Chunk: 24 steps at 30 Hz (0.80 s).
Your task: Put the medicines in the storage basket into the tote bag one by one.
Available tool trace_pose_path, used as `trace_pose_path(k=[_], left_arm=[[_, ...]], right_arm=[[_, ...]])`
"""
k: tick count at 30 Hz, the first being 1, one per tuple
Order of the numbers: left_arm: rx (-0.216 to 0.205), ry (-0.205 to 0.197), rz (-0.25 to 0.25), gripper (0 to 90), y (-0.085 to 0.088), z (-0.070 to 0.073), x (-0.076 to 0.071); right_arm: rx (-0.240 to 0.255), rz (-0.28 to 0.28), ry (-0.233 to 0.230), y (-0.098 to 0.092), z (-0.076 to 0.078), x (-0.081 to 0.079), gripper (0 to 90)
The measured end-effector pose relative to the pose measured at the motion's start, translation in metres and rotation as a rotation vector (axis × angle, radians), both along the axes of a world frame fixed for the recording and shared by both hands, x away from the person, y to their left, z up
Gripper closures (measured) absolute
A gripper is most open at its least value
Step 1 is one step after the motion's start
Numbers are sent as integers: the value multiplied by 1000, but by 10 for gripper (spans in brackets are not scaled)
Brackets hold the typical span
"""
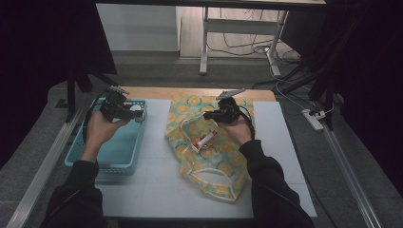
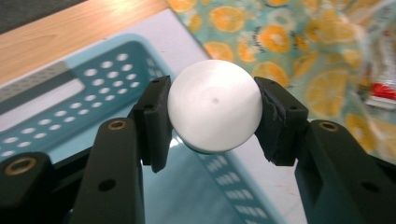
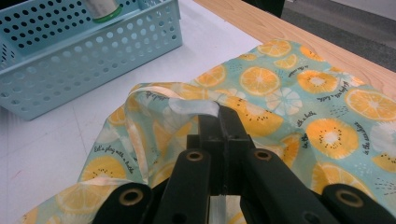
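Observation:
My left gripper point(image 1: 132, 110) is shut on a white round-topped bottle point(image 2: 214, 111) with a green band at its lower end point(image 3: 100, 9). It holds the bottle above the far right corner of the light blue perforated basket point(image 1: 119, 156). An orange-slice patterned cloth bag point(image 1: 209, 161) lies on the white mat. My right gripper point(image 3: 219, 116) is shut on the bag's rim point(image 3: 194, 107) and lifts that edge, which holds the mouth open. A red and white tube point(image 1: 204, 141) lies in the bag's mouth, just to the near left of the right gripper point(image 1: 212, 117).
The basket point(image 3: 93, 70) stands at the left of the white mat point(image 1: 157, 185). A strip of wooden tabletop point(image 1: 152, 92) runs behind the mat. Beyond the table stand desk legs point(image 1: 204, 47), with cables and a power strip point(image 1: 313, 118) on the floor.

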<state>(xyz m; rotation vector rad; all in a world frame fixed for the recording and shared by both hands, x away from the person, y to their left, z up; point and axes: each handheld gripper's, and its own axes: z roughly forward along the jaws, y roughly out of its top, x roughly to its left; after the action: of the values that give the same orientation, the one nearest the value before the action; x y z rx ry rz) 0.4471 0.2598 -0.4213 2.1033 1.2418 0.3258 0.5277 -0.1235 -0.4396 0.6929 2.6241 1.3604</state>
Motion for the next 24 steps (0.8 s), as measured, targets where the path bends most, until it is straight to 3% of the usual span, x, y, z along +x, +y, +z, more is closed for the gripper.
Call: trace_pose_path(k=[8,12,24], left_arm=[[-12,-12,-58,506,-20,4,-9],[-29,-10,-104,506,-36,4,-13],[-24,2,-237,506,-89,0,-15]], right_arm=[[0,-3,2,0,-1,0,900],[0,-4,1,0,-1,1,900],[-3,-7,2,0,-2,1,900]])
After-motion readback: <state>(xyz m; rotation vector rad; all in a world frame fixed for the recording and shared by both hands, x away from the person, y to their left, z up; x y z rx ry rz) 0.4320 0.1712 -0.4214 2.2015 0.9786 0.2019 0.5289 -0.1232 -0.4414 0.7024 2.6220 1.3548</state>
